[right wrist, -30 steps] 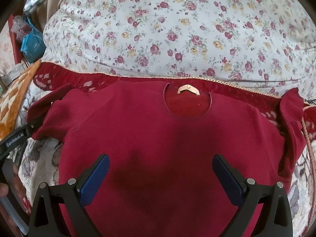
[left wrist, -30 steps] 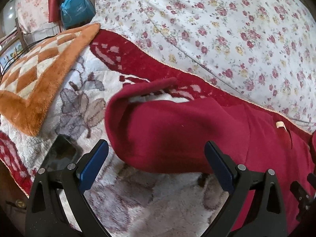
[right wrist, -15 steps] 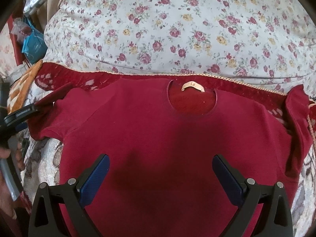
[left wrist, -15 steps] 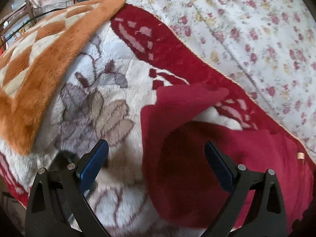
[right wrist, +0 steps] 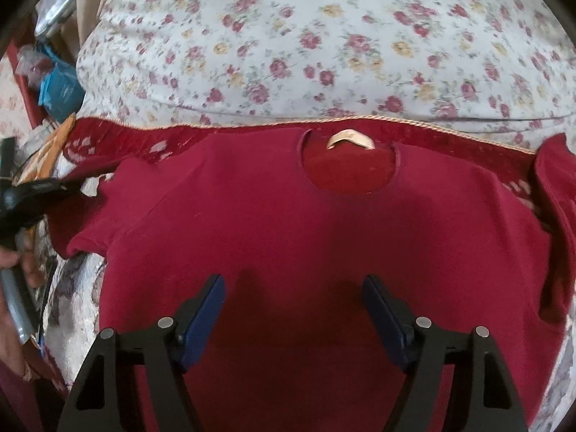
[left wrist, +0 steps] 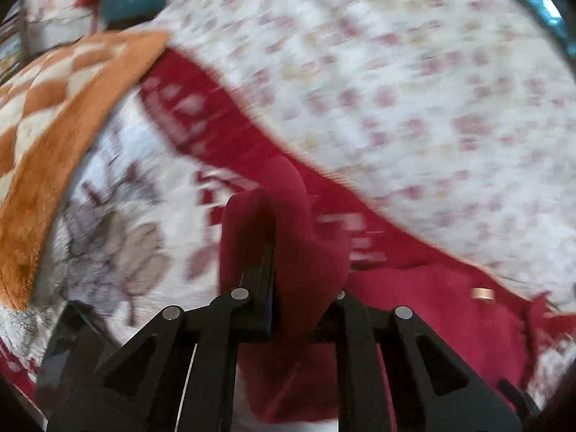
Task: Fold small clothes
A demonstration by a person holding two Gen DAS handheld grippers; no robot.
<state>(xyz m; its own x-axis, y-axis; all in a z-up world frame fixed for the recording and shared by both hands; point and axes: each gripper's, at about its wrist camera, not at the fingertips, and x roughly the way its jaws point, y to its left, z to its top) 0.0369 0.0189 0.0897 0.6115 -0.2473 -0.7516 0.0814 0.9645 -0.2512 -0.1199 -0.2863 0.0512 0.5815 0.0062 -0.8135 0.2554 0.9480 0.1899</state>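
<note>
Dark red top (right wrist: 324, 237) lies front-up and mostly flat on a bed, filling the centre and lower half of the right wrist view. Round neckline toward the top of the frame, a pale label (right wrist: 351, 139) curling at the back of the collar. Plain knit-looking fabric, no print, a few soft creases. Its sleeve at right frame edge is bunched and standing up in a fold; the sleeve at left is pulled outward.

Right gripper (right wrist: 293, 309) hovers low centre over the top's body, jaws spread wide, nothing between the blue pads — whether they touch the cloth, cannot tell.

Left gripper (left wrist: 284, 280) — bottom centre of the left wrist view, which is motion-blurred — has its jaws closed on the sleeve (left wrist: 284, 223), the red cloth bunched up and humped over the black fingers. In the right wrist view the same gripper shows as a dark blur at the left edge, at the sleeve tip.

Under the top: a plush blanket (left wrist: 118, 223), white with grey-brown flower shapes and a deep red border (right wrist: 136, 136) trimmed with pale cord. Beyond the border, across the upper part of both views, a white quilt with small red and yellow roses (right wrist: 324, 46). An orange-and-cream checked fleece (left wrist: 54, 115) sits at upper left of the left view, overlapping the blanket. Blue bag (right wrist: 59, 90) at far upper left.
</note>
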